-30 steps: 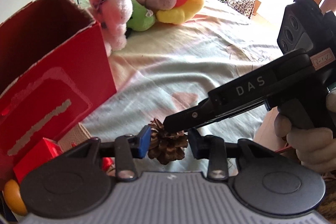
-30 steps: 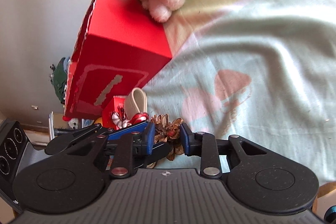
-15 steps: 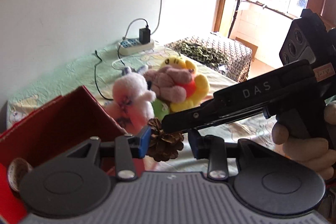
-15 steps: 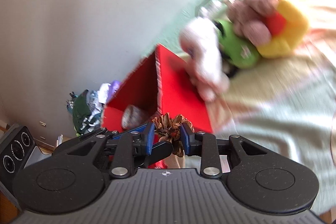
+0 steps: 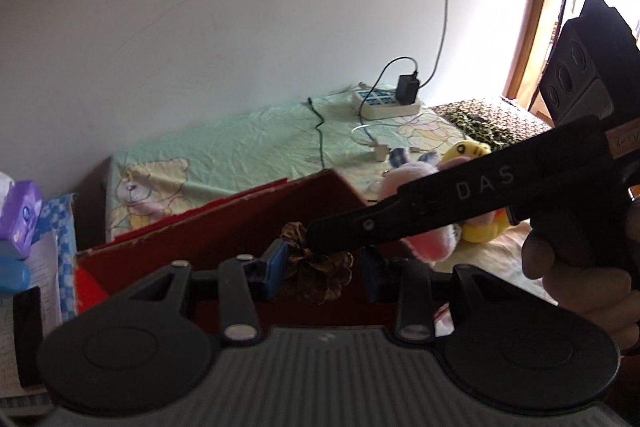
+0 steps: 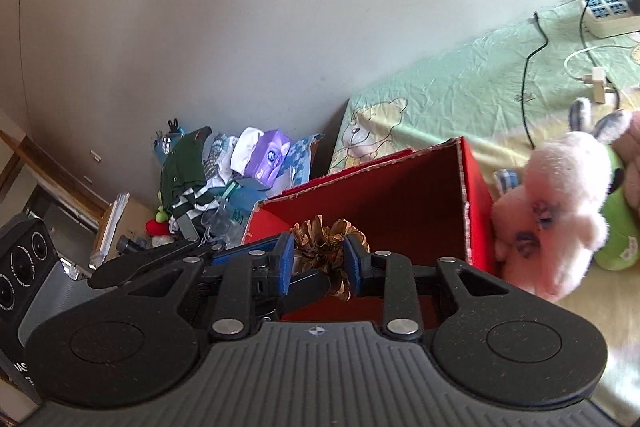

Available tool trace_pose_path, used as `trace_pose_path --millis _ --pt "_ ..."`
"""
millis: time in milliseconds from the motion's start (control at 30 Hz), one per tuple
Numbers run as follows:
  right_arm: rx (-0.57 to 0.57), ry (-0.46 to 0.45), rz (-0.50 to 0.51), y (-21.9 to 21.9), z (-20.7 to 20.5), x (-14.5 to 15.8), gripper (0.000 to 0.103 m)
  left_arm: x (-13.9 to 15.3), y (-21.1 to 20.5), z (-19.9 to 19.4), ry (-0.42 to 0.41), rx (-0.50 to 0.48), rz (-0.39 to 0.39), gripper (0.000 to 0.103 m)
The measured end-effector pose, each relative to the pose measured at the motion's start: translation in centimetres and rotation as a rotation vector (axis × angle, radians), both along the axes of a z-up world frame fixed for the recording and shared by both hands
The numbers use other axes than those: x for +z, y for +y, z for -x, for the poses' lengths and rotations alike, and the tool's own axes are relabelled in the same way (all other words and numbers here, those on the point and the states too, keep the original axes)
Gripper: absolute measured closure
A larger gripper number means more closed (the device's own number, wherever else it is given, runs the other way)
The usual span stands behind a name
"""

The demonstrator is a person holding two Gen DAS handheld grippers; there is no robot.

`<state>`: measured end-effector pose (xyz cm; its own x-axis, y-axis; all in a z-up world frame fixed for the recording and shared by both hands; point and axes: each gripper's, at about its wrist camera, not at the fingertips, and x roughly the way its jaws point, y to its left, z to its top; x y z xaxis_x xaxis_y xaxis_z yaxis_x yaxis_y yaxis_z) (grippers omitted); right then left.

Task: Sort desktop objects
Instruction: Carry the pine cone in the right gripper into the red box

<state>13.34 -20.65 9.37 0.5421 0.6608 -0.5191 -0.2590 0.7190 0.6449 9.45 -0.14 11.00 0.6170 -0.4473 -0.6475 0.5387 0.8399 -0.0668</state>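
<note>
A: Start at your grippers. What does each one have?

B: Your right gripper (image 6: 318, 261) is closed on the pine cone (image 6: 326, 247); both blue pads press its scales. Your left gripper (image 5: 324, 269) has the same pine cone (image 5: 316, 267) between its pads. The left pad touches it; the right pad sits in shadow, so I can't tell whether it presses.

A: Where is the cone?

B: In the air, in front of the open red box (image 6: 400, 195), about level with its rim. The box floor is hidden behind your gripper bodies, so I can't make out what lies inside.

A: What blocks the left view?

B: Your right gripper's black finger (image 5: 440, 203) crosses it and covers most of the pink plush toy (image 5: 432, 243). Your hand (image 5: 576, 279) is cut off at the right edge.

A: Further out?

B: The pink plush toy (image 6: 560, 203) leans against the box's right side. A green toy (image 6: 618, 227) is partly cut off. A power strip (image 5: 386, 103) sits by the wall. The pile of clutter (image 6: 224, 171) left of the box is too jumbled to name.
</note>
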Motion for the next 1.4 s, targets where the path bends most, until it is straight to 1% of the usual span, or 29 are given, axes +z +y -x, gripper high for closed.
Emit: trace_pose_path --millis 233,367,467,533,800,1000,1100,1200,1400 --pt "0.131 0.144 0.016 5.0 -3.7 -4.0 0.072 -4.1 3.4 -2.1 0.112 0.117 -0.070 0.065" --pt "0.187 0.217 0.032 7.5 -5.0 -6.1 0.071 -6.1 4.2 -2.9 0.167 0.165 -0.109 0.065" --pt "0.213 0.274 0.028 8.7 -6.0 -7.5 0.071 -7.2 4.8 -3.4 0.198 0.197 -0.141 0.065" --pt "0.222 0.306 0.030 9.3 -6.4 -8.2 0.070 -7.8 5.1 -3.8 0.223 0.209 -0.146 0.065" --pt "0.239 0.377 0.066 11.1 -7.2 -9.6 0.070 -9.4 6.1 -4.7 0.282 0.238 -0.188 0.065" --pt "0.231 0.444 0.070 11.6 -7.7 -10.6 0.070 -10.0 6.5 -5.0 0.305 0.264 -0.201 0.065" --pt "0.233 0.453 0.082 12.0 -7.7 -10.6 0.069 -10.3 6.5 -5.1 0.307 0.274 -0.220 0.065" --pt "0.236 0.482 0.093 12.5 -7.9 -10.9 0.069 -10.6 6.5 -5.1 0.296 0.286 -0.250 0.065" --pt "0.244 0.472 0.110 12.7 -8.0 -10.9 0.067 -10.7 6.5 -5.2 0.293 0.302 -0.257 0.065"
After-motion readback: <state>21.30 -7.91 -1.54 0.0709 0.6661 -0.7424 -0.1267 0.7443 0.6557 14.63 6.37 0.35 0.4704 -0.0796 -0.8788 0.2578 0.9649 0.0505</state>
